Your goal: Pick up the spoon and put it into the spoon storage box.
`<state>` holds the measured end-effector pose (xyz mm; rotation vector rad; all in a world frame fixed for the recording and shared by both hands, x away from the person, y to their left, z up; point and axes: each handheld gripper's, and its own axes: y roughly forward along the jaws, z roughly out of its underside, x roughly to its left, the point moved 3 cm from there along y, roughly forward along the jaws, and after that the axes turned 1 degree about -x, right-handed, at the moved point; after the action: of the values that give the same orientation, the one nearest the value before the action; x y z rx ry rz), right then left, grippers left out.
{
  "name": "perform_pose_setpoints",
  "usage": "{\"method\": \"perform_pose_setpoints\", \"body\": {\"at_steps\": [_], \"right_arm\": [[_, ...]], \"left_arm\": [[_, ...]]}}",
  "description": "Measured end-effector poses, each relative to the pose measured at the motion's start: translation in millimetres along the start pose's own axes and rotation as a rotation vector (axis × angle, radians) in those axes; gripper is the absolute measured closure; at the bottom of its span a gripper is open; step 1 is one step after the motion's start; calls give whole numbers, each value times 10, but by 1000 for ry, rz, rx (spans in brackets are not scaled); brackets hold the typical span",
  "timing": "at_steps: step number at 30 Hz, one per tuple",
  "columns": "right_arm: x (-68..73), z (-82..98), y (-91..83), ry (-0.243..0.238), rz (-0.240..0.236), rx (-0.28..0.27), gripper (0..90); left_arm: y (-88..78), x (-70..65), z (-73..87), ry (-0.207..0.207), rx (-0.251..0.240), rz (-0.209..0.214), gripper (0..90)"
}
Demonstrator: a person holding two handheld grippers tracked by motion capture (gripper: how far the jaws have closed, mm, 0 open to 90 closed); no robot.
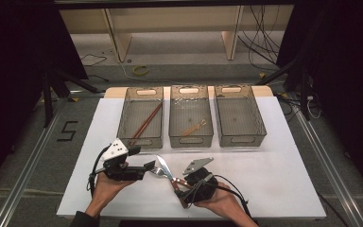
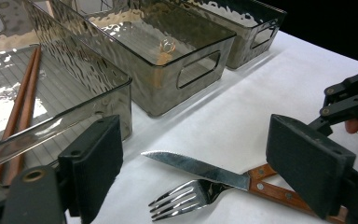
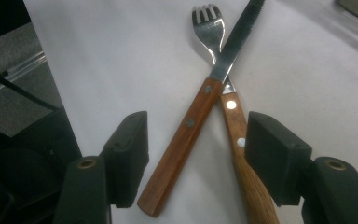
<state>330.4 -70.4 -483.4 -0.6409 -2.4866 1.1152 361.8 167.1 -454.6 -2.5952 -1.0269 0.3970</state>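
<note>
Knife, serrated steel blade, crosses wooden-handled fork.

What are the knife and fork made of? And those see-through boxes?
The knife seems to have a shiny steel blade with saw teeth and a brown wooden handle with metal rivets. The fork looks the same: bright steel prongs, riveted wooden handle. The boxes look like smoky, rippled clear plastic, since you can see through their walls.

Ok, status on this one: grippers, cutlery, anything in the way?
Both grippers open. Knife crossed over fork on white sheet, between right jaws, ungripped. Nothing blocking.
</note>
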Motion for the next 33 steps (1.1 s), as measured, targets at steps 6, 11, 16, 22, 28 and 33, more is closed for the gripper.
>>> {"method": "perform_pose_setpoints", "body": {"at_steps": [6,11,16,22,28,33], "right_arm": [[25,-23,68,-13,0,29,432],[48,-42,98,-28,-7,47,445],[59,-46,141,-35,-8,66,455],[73,-63,180,-30,-7,93,459],[63,-61,210,-31,-13,106,462],[68,-59,223,-26,-10,119,467]], "left_arm": [[-14,-10,62,-5,-1,7,179],[-5,-27,128,-8,13,11,179],[-16,-34,139,-12,4,11,179],[-35,-28,150,-15,-2,5,180],[-31,-33,161,-15,0,5,180],[-36,-32,165,-17,-2,4,180]]}}
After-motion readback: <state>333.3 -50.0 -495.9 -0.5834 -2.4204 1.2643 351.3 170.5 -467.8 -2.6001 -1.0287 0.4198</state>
